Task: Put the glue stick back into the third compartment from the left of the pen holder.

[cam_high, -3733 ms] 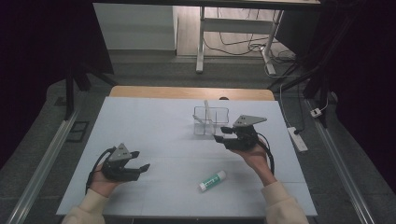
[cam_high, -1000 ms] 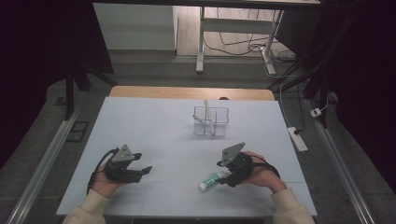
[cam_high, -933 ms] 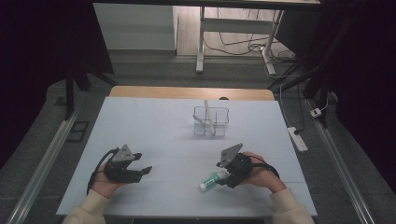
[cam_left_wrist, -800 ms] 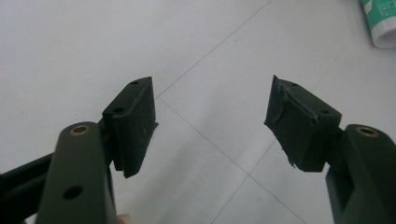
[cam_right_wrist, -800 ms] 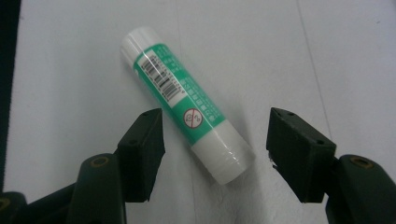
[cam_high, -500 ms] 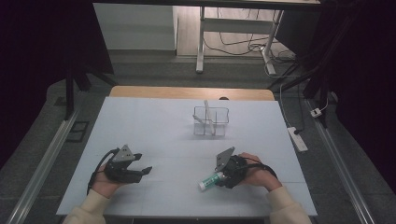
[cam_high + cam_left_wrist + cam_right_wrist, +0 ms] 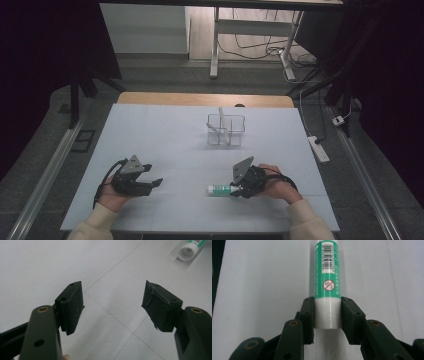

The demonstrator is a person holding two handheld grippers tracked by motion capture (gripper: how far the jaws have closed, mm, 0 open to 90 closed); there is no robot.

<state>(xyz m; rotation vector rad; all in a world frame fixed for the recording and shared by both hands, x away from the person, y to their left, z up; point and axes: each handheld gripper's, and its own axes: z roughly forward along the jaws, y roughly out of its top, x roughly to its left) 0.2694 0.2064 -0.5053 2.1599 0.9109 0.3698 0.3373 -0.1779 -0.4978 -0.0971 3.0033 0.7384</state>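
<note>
glossy plastic glue stick (image 7: 327,277), clear plastic organizer (image 7: 226,129), matt white table (image 7: 165,135)

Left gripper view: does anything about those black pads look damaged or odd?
Yes. The pad on the right-hand jaw looks worn: its covering is wrinkled and peeling at the edges, with a ragged corner. The other pad lies flatter, though frayed at one edge. The left gripper is open, holding nothing.

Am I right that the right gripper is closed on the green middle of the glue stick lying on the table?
Not quite: the right gripper grips the glue stick by its white end, not its green middle, as the right gripper view shows. The stick does lie on the table.
</note>
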